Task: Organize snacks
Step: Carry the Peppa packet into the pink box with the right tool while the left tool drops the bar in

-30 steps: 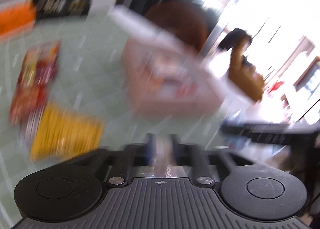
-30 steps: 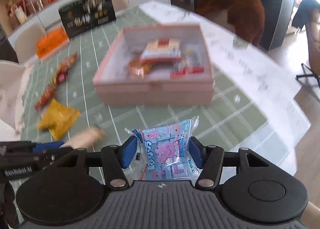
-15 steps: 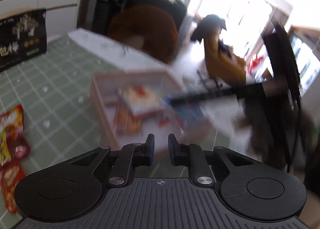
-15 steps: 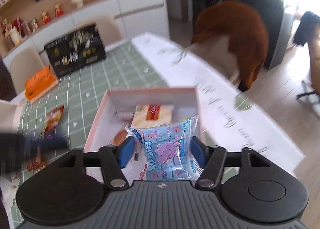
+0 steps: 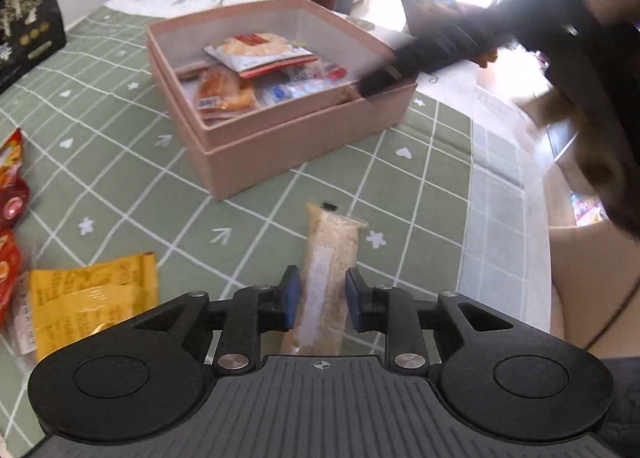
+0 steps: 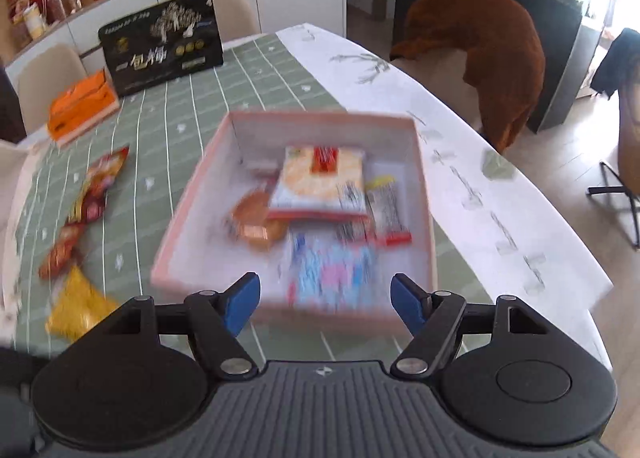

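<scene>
The beige bar (image 5: pixel 326 258) lies on the tablecloth (image 5: pixel 120 162) between the opening jaws of the left gripper (image 5: pixel 319 294), low centre, pads just clear of it. Above it sits the pink box (image 5: pixel 280 138) (already holding several packets), a yellow packet (image 5: pixel 92 302) at lower left. The right gripper (image 6: pixel 326 304) is spreading, empty, over the box (image 6: pixel 192 210), where a blurred blue packet (image 6: pixel 332 270) lies.

Black hand-held gripper (image 5: pixel 320 296), blue pads (image 5: pixel 289 296), ribbed grey housing, silver screws.
</scene>
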`<state>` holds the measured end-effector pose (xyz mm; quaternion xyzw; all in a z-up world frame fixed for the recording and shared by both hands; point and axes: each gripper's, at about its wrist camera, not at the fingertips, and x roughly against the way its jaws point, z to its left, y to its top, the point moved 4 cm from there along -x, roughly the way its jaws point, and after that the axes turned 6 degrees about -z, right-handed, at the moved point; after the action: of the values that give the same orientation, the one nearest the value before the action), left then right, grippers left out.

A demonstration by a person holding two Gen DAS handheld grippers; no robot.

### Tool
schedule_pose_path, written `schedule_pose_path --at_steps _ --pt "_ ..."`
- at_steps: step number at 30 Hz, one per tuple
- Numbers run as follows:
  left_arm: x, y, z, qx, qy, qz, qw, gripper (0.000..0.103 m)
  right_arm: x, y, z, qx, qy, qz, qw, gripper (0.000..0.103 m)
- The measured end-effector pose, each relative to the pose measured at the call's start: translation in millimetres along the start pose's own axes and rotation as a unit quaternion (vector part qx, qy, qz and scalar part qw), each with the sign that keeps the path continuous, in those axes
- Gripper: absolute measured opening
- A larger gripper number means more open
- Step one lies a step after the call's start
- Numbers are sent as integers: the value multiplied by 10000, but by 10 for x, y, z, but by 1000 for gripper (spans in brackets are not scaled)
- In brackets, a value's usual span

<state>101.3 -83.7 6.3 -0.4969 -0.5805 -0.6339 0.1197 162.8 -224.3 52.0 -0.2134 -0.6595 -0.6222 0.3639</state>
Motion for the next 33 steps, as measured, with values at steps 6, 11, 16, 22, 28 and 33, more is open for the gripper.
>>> schedule_pose_path --at_steps 6,11,16,22,28,33 --pt "-160 -29 -47 50 76 106 9999 35 211 -527 -205 -184 -362 280 9988 73" --pt "-67 -62 -55 406 159 -79 9990 31 333 -765 -431 -875 -441 406 9944 73" --pt "360 344 -90 733 -156 -1076 9914 30 446 -922 -514 -1194 -478 353 9911 73" --pt "492 1381 12 741 77 -2061 9757 31 461 -983 -512 -1386 -286 372 9892 73" --pt "26 1674 441 1594 -31 -1521 9754 32 547 -958 -419 -1181 -277 233 9923 73" --pt "196 1103 652 1685 233 -1379 9757 32 601 -971 -403 -1026 -415 148 9937 75"
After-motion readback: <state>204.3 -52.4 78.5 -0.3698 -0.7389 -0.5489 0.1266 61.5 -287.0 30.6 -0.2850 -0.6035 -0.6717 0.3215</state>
